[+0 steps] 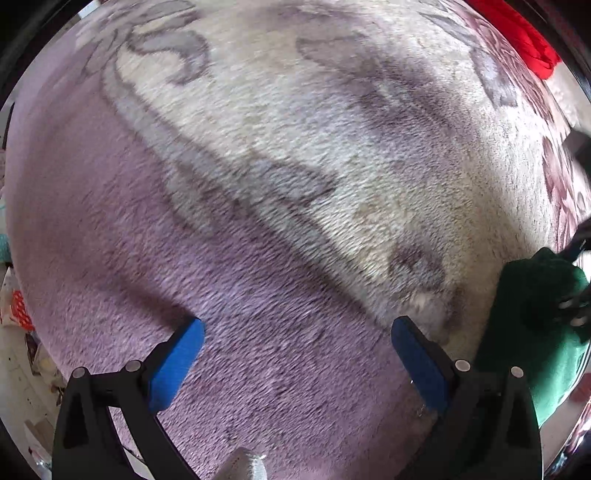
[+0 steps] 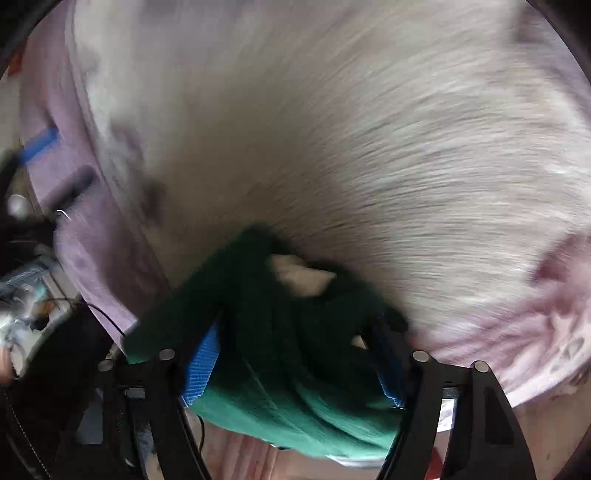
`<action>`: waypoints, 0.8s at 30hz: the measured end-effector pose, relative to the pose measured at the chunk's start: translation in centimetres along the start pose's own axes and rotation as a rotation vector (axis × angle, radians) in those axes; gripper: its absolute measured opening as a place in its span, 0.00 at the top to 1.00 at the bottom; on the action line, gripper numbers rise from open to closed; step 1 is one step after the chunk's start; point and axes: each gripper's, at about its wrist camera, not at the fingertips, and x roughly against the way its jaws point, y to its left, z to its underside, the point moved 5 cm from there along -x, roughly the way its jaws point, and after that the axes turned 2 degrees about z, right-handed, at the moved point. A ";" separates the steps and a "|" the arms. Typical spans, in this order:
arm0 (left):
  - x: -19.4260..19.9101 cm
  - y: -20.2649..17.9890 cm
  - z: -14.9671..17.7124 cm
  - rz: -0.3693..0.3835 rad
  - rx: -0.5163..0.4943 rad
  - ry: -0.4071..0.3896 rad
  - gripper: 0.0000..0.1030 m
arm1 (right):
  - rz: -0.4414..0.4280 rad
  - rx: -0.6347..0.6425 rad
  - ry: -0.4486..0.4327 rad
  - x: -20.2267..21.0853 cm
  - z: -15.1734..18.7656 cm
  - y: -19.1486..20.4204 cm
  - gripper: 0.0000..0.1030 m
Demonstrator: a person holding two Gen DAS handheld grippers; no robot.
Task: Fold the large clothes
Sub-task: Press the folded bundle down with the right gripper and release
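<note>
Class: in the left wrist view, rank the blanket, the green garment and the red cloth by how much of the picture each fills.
1. Blanket, purple and cream, fills most of the view.
2. Green garment, cut off by the edge.
3. Red cloth, likewise cut off, so its true size is unsure.

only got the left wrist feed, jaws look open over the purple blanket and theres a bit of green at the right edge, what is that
Observer: A green garment, bunched up; the right wrist view shows it lying between the fingers of the right gripper.
Operator: is it clamped
Observer: Too blurred to tell; the blue pads stand wide apart with the cloth filling the gap.
Operator: where does the green sit
Observer: On the edge of the patterned blanket, with a pale patch showing in its folds.
</note>
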 end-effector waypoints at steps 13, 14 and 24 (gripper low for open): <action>2.9 -0.8 2.7 0.033 -0.073 -0.067 0.00 | -0.817 -0.748 -0.172 -4.0 5.3 -7.7 0.48; 3.1 -1.6 2.4 0.038 -0.094 -0.076 0.00 | -0.791 -0.691 -0.186 -3.3 5.1 -7.5 0.46; 2.5 -14.2 -1.1 0.080 -0.301 -0.101 0.00 | -0.571 -0.736 -0.690 5.8 21.2 -18.5 0.23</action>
